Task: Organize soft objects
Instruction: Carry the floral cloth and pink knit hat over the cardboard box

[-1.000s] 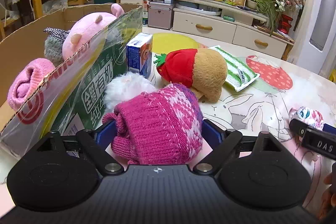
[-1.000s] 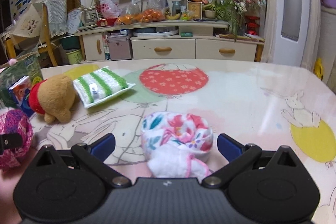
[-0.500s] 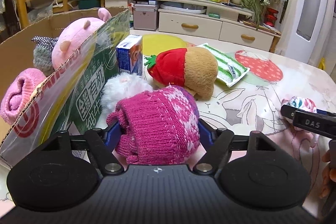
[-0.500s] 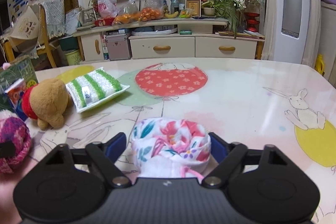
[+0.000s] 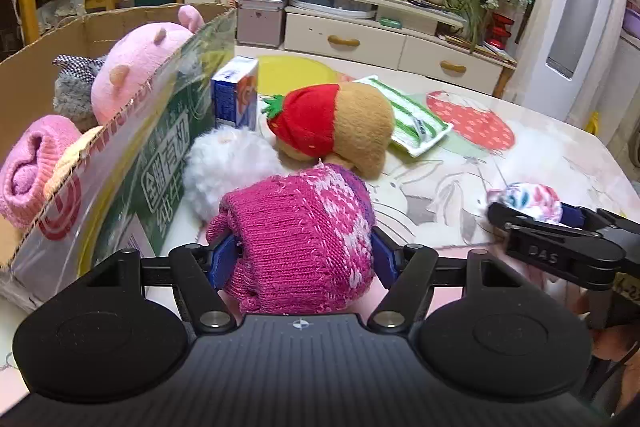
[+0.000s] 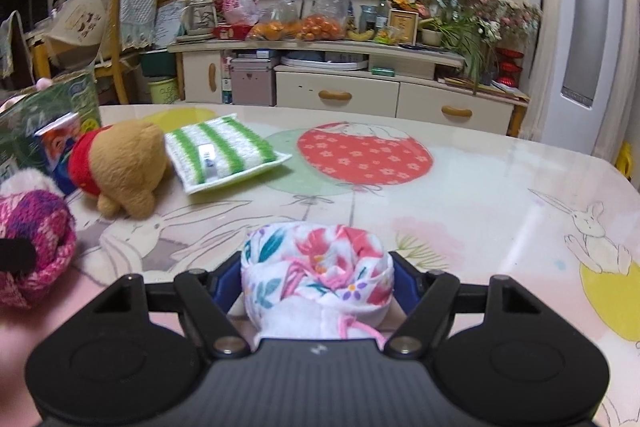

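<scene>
A magenta knit hat lies on the table beside the cardboard box. My left gripper has it between its blue pads; the jaws are closing and both pads press into the wool. A rolled floral cloth sits between the pads of my right gripper, whose jaws are closing too, both pads touching the roll. Inside the box are a pink plush, a pink knit piece and a grey item.
On the table lie a white fluffy toy, a brown plush in a strawberry hood, a green striped cloth and a small blue carton. A cabinet with drawers stands beyond the far edge.
Both grippers' jaws have narrowed from wide open until the pads meet the hat and the floral cloth. Neither hand has shifted much.
</scene>
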Demonstrator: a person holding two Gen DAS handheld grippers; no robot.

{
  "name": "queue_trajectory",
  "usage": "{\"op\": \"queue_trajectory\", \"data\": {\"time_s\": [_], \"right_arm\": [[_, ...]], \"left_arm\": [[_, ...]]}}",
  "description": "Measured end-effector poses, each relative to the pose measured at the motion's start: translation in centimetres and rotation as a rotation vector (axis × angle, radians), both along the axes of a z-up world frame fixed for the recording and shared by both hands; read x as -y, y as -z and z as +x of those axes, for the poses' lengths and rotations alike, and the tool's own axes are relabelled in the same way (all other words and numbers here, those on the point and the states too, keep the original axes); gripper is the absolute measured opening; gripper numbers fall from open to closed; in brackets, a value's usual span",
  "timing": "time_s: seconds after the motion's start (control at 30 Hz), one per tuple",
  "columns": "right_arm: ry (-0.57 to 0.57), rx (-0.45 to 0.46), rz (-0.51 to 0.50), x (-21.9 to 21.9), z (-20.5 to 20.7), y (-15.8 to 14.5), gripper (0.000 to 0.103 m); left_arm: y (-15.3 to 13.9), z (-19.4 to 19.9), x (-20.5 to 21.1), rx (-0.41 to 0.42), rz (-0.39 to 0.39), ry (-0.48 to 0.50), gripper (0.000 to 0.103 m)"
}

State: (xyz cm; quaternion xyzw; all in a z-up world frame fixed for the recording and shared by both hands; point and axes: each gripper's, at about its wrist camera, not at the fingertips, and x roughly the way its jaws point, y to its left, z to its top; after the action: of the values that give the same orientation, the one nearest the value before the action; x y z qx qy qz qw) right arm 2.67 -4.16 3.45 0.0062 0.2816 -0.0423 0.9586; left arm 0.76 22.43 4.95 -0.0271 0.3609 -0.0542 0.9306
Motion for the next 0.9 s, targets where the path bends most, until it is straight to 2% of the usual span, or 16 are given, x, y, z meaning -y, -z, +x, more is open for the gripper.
{"op": "queue_trajectory", "data": {"time_s": [0.47,0.9], "right_arm": [[-0.050,0.005,0.018,-3.6,-1.5,0.0,0.073],[-0.026,0.007,0.018,-6.0,-3.8,-0.9,0.073]], "left_arm": [[-0.3,-0.6,-0.6,-0.050,-0.066,0.028,0.082],[-1.2,-1.0,-0.9,-0.014,-0.094,0.066,0.082]]}}
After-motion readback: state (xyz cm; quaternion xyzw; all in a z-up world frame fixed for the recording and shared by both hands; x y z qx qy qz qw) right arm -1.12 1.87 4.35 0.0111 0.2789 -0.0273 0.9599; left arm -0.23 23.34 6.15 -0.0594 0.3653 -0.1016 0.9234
